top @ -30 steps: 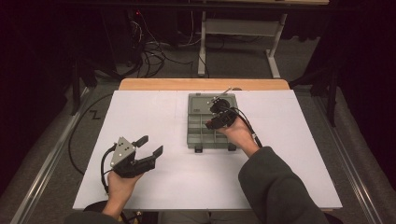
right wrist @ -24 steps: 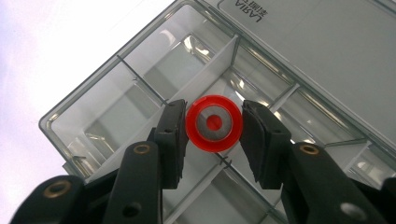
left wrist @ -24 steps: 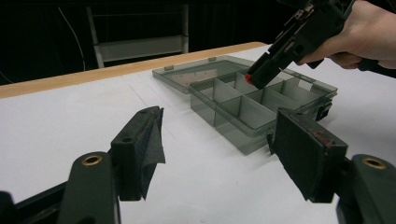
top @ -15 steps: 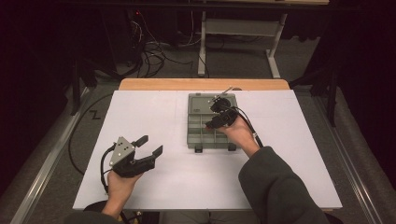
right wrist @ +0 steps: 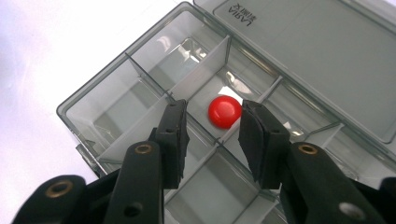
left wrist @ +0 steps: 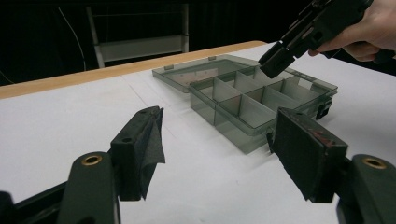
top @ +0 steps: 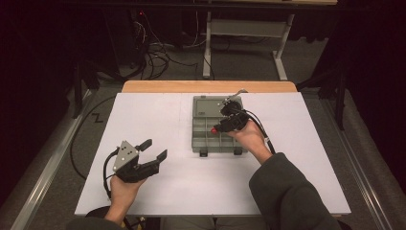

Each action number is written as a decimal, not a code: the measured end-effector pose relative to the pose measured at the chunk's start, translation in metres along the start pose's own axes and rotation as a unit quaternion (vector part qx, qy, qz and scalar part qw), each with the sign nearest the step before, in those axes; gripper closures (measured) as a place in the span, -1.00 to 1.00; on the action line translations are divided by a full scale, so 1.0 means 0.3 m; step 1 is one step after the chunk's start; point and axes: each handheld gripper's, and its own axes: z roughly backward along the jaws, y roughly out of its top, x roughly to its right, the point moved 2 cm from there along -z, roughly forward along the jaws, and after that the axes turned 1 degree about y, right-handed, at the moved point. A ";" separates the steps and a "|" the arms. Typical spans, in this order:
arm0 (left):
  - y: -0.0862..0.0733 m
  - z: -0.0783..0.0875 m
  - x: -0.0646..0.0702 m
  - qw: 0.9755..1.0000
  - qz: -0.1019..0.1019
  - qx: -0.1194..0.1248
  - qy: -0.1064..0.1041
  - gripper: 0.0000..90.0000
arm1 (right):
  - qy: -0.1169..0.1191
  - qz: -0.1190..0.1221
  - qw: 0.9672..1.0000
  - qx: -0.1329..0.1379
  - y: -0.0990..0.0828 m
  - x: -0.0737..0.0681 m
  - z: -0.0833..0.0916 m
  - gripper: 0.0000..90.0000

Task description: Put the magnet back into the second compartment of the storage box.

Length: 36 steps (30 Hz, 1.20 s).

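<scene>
The right gripper (right wrist: 212, 135) hangs, jaws released, over the clear grey plastic compartment box (top: 198, 143), straddling a round red button (right wrist: 224, 111) for pickup; the left gripper (top: 154, 151) idles open near the table's front edge.

Bright table, dark surroundings, slight softness

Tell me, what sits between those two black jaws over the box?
In the right gripper view, a red round piece lies in a compartment of the clear box, below the right gripper, untouched.
</scene>
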 end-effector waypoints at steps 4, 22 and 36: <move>-0.001 -0.006 0.000 1.000 0.000 -0.004 -0.001 -0.27 | 0.001 -0.002 1.000 0.005 -0.010 0.000 0.011 0.42; -0.001 -0.005 0.001 1.000 0.002 0.001 -0.004 -0.27 | 0.007 0.013 1.000 0.024 -0.050 -0.017 0.062 0.40; 0.000 0.000 0.003 1.000 0.000 0.002 -0.003 -0.27 | 0.002 0.015 0.999 0.035 -0.083 -0.002 0.094 0.40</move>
